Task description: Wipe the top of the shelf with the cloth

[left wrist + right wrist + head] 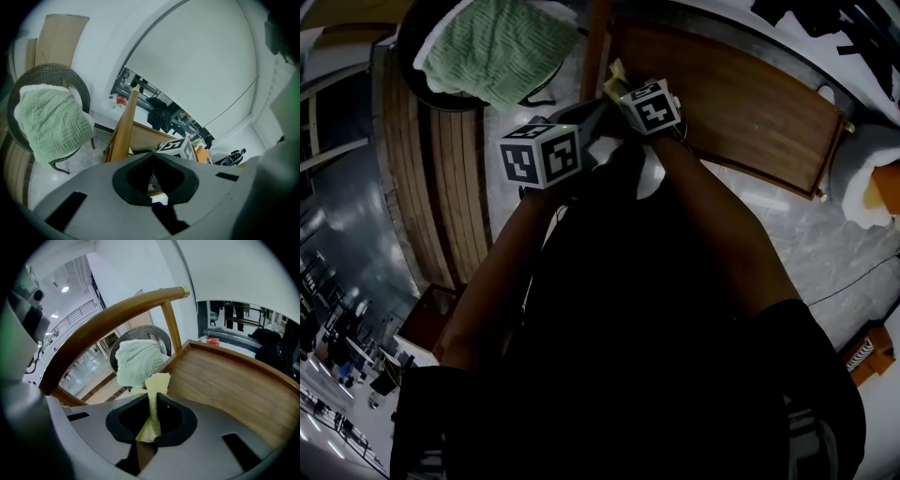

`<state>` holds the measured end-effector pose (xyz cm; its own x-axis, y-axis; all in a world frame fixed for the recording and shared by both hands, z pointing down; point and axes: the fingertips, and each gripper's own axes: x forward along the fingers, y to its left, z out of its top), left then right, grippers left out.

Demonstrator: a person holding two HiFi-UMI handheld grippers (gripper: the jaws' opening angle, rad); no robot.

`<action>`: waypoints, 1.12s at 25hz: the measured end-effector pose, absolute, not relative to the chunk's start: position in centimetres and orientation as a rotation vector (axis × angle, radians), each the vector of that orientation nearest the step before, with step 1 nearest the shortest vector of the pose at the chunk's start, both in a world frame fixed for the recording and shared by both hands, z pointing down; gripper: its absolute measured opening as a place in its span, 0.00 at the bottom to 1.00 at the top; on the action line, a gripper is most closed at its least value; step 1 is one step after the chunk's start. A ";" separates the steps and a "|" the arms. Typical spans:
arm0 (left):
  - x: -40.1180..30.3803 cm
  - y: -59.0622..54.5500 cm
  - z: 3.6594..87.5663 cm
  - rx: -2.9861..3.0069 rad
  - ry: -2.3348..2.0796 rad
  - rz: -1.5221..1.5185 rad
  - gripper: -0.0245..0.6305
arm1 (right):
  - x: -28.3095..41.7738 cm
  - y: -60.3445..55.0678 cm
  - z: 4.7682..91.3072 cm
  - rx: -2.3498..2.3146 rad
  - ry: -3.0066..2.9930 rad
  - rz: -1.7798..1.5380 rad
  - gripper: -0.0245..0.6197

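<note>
My right gripper (pixel 152 393) is shut on a small pale yellow cloth (pixel 156 383), which sticks up between its jaws. The brown wooden shelf top (pixel 234 380) lies just ahead and to the right of it, with a curved wooden rail (pixel 108 317) arching over the left. In the head view the right gripper (pixel 619 89) hovers at the shelf top's (pixel 731 103) near left corner, and the cloth (pixel 617 73) shows at its tip. My left gripper (pixel 151 157) is shut with nothing seen in it. It sits close beside the right one, left gripper (pixel 567 122) to the left.
A green towel (pixel 502 47) lies on a dark wicker chair (pixel 412 70) at the back left. Wooden slats (pixel 441 187) run down the left. A white and orange object (pixel 877 187) sits right, on the pale marble floor (pixel 825 253). My dark arms hide the middle.
</note>
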<state>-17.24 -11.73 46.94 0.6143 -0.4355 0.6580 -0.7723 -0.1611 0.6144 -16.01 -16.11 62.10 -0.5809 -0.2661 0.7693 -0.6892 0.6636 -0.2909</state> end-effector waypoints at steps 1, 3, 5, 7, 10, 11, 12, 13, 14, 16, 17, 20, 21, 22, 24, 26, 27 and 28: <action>-16.9 -11.8 47.0 1.798 -0.972 0.408 0.06 | -15.9 -16.1 62.1 0.733 -2.164 0.774 0.11; -16.0 -11.9 47.0 1.807 -0.952 0.414 0.06 | -15.2 -16.1 62.1 0.729 -2.161 0.772 0.11; -15.0 -12.0 46.8 1.815 -0.937 0.414 0.06 | -13.9 -16.0 62.0 0.734 -2.148 0.759 0.11; -13.9 -12.2 46.7 1.823 -0.924 0.415 0.06 | -12.2 -15.9 62.0 0.742 -2.131 0.744 0.11; -11.7 -12.3 46.9 1.829 -0.896 0.417 0.06 | -9.1 -15.9 62.1 0.763 -2.107 0.717 0.11; -10.8 -12.3 47.1 1.832 -0.885 0.424 0.06 | -8.0 -15.9 62.1 0.778 -2.099 0.722 0.11; -10.0 -12.2 47.2 1.835 -0.873 0.433 0.06 | -6.8 -15.9 62.1 0.794 -2.092 0.731 0.11; -9.1 -12.0 47.5 1.837 -0.862 0.442 0.06 | -5.7 -15.9 62.1 0.810 -2.084 0.739 0.11; -8.2 -11.9 47.7 1.836 -0.851 0.450 0.06 | -4.4 -15.8 62.1 0.827 -2.075 0.744 0.11; -6.4 -11.8 48.1 1.831 -0.834 0.455 0.06 | -1.9 -15.7 62.1 0.856 -2.056 0.749 0.11; -5.5 -11.9 48.2 1.831 -0.827 0.455 0.06 | -0.7 -15.6 62.2 0.868 -2.047 0.747 0.11; -2.6 -12.1 48.3 1.846 -0.808 0.462 0.06 | 3.2 -15.3 62.1 0.899 -2.025 0.729 0.11; -1.7 -12.2 48.3 1.851 -0.800 0.464 0.06 | 4.5 -15.2 62.0 0.910 -2.018 0.727 0.11; -0.8 -12.3 48.3 1.856 -0.792 0.467 0.06 | 5.7 -15.0 62.0 0.923 -2.009 0.730 0.11; 1.0 -12.4 48.4 1.866 -0.777 0.472 0.06 | 8.3 -14.8 62.0 0.952 -1.991 0.745 0.11; 2.9 -12.5 48.5 1.877 -0.763 0.481 0.06 | 10.8 -14.6 61.9 0.979 -1.973 0.763 0.11; 3.8 -12.5 48.6 1.882 -0.755 0.485 0.06 | 12.1 -14.5 61.9 0.991 -1.963 0.770 0.11; 4.8 -12.4 48.7 1.886 -0.745 0.489 0.06 | 13.4 -14.3 61.9 1.005 -1.954 0.777 0.11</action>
